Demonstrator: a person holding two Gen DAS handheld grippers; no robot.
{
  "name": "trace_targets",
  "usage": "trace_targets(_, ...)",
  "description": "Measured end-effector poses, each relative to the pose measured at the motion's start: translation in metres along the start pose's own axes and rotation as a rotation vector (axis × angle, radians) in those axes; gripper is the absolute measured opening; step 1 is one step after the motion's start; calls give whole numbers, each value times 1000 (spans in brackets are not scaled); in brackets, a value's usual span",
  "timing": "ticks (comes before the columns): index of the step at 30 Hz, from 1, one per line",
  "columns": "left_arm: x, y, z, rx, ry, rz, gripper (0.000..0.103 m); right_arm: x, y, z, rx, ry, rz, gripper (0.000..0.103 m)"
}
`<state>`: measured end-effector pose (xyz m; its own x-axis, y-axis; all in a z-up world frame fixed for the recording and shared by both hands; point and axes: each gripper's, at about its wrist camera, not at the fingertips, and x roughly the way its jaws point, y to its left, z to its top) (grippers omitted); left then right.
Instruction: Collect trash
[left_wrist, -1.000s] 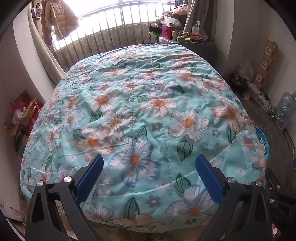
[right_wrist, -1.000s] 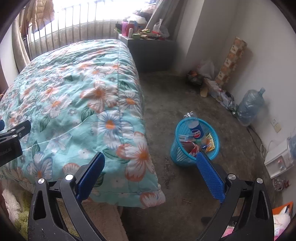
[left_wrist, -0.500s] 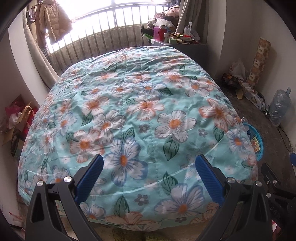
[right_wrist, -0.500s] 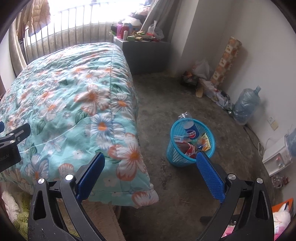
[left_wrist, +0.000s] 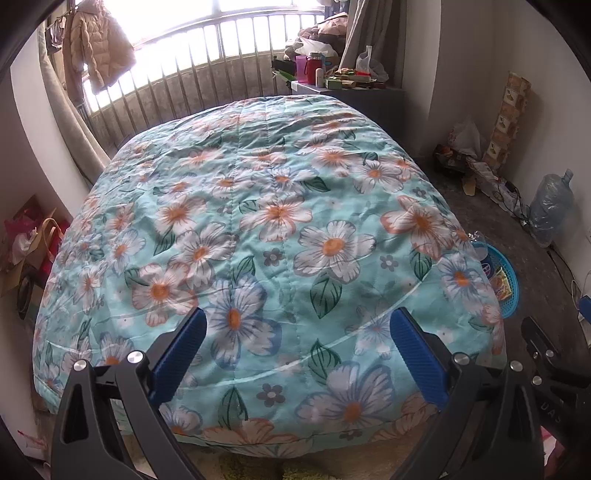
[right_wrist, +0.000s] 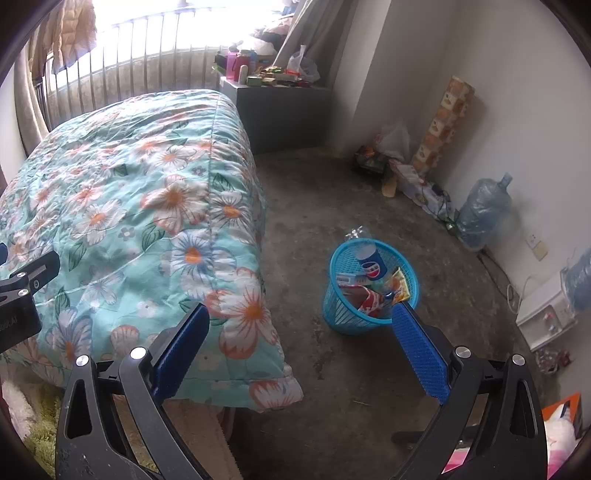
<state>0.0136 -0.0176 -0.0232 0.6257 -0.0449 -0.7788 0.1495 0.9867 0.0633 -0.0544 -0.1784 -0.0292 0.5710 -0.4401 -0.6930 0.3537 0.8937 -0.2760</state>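
Both claws, left and right, were held spread, empty; remaining litter should be sought near the basket.

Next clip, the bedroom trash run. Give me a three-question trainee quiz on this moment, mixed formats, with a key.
1. True or false: the right gripper is shut on a piece of trash.
2. Multiple choice: the blue basket stands A) on the flowered quilt, B) on the bare floor beside the bed, C) on the grey cabinet by the window.
3. Fill in: among the wrappers in the basket, a blue can with a red, white and blue logo leans against the basket's ____ wall, the side away from the camera.

Key: 1 false, both the right and the left gripper are open and hold nothing; 2 B; 3 far.
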Motion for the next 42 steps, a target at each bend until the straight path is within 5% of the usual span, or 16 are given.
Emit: trace_targets(42,1,-1,0,4,20,-4,97,-3,-8,2,19,-8,-16,95)
